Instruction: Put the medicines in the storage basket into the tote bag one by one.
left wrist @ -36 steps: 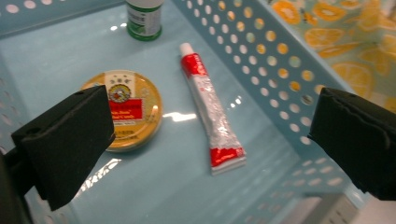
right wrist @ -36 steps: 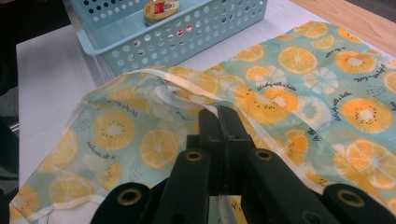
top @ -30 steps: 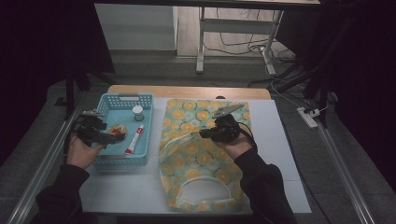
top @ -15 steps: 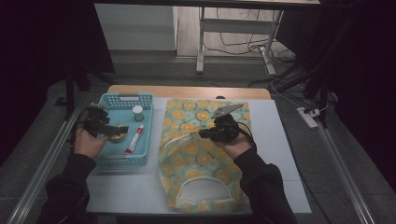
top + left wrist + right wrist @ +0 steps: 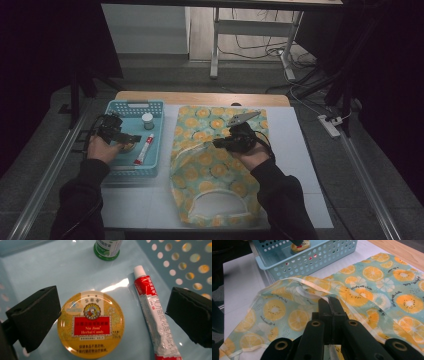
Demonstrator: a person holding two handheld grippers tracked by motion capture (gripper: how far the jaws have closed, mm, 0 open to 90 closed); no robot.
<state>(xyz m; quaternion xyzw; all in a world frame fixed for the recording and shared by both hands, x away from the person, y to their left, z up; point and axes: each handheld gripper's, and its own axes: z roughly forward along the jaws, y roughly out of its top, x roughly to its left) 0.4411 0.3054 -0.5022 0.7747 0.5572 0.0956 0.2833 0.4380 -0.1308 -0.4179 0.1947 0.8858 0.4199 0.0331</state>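
Pretty dim room overall, most of the light lands on the white table (image 5: 300, 165), which has a strip of bare wood along its far edge (image 5: 200, 98). Metal rails (image 5: 372, 185) run down both sides of it. Grey floor (image 5: 165, 75) beyond, with a pale cabinet (image 5: 145, 30) at the far left, a metal desk frame (image 5: 216, 45) beside it, tangled cables (image 5: 260, 47) underneath, and a power strip (image 5: 331, 125) on the right.

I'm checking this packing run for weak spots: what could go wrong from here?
The open left claw straddles both the yellow candy tin and the red tube, so closing may catch the tube too. The right claw pinches only the bag's edge; the thin fabric might slip and the opening fall shut.
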